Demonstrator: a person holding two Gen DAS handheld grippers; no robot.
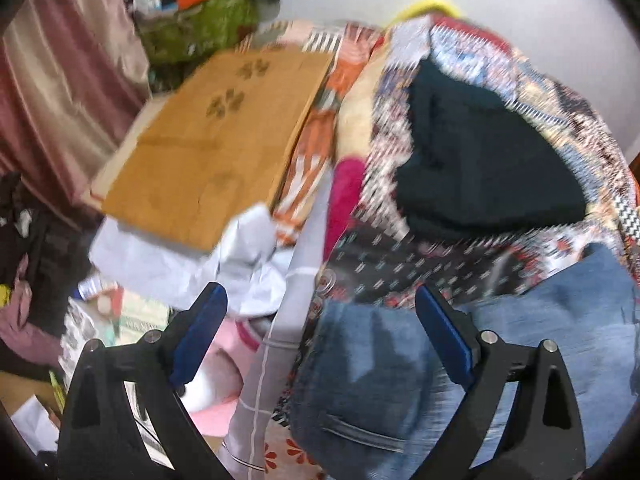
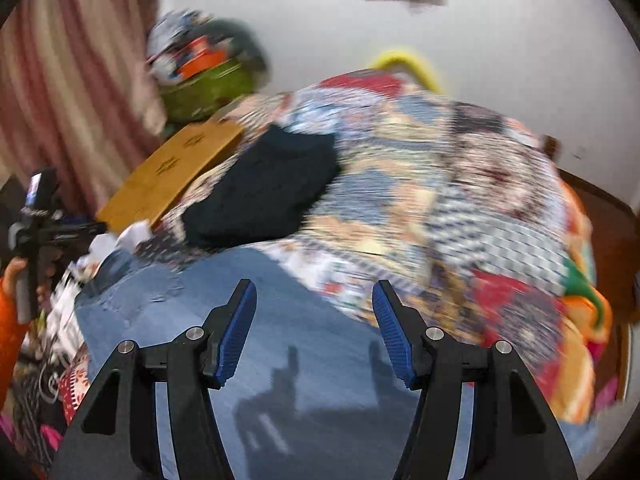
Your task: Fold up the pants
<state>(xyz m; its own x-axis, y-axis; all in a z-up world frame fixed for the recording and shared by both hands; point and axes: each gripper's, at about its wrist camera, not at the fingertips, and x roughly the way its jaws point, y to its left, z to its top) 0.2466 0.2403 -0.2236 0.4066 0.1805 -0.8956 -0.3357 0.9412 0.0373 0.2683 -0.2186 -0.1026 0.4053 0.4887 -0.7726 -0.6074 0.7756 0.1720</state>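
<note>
Blue jeans lie on a patchwork quilt over a bed. In the left wrist view my left gripper hangs open above the jeans' edge, nothing between its blue pads. In the right wrist view the jeans spread flat below my right gripper, which is open and empty; its shadow falls on the denim. A dark folded garment rests on the quilt beyond the jeans. At the far left of that view the left gripper shows, held by a hand in an orange sleeve.
A cardboard sheet lies left of the quilt. Behind it sits a green bag full of clutter beside a pink curtain. White paper, pink cloth and other items litter the floor at lower left. A white wall stands behind the bed.
</note>
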